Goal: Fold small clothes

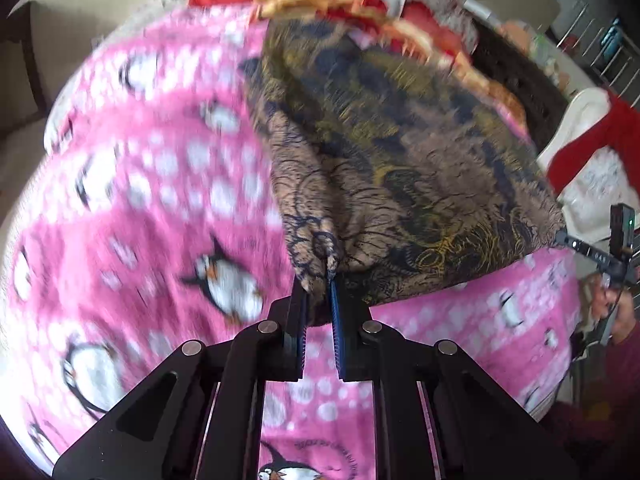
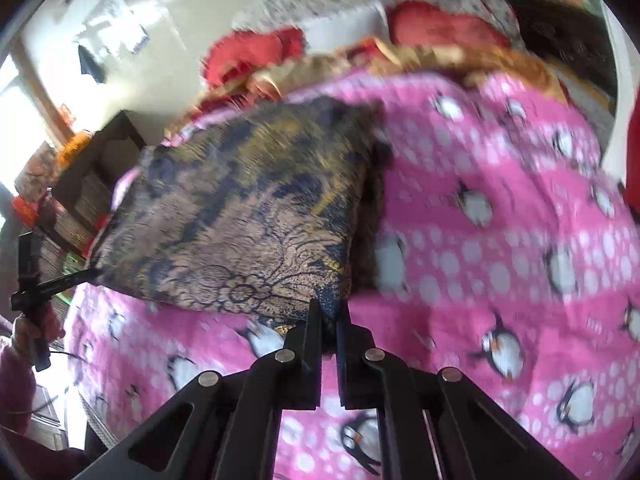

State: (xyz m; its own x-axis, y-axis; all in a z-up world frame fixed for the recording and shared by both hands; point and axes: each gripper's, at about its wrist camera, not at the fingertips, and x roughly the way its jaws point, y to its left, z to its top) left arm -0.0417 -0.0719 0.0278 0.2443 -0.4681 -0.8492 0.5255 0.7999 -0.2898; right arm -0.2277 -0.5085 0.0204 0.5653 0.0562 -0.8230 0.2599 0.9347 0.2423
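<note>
The left tool (image 1: pixel 319 280) is clenched on a bunched near corner of the small brown cloth with a dark blue and gold pattern (image 1: pixel 400 152), which spreads ahead of it and to its right over the pink fleece blanket printed with penguins and white dots (image 1: pixel 152 208). The right tool (image 2: pixel 329 312) is likewise clamped on the other near corner of that cloth (image 2: pixel 248 208), the fabric stretching ahead and to its left, raised slightly off the blanket (image 2: pixel 500 220). Beyond the cloth, past both tools, lie red and orange-trimmed fabrics (image 1: pixel 360 4), too blurred to tell apart.
</note>
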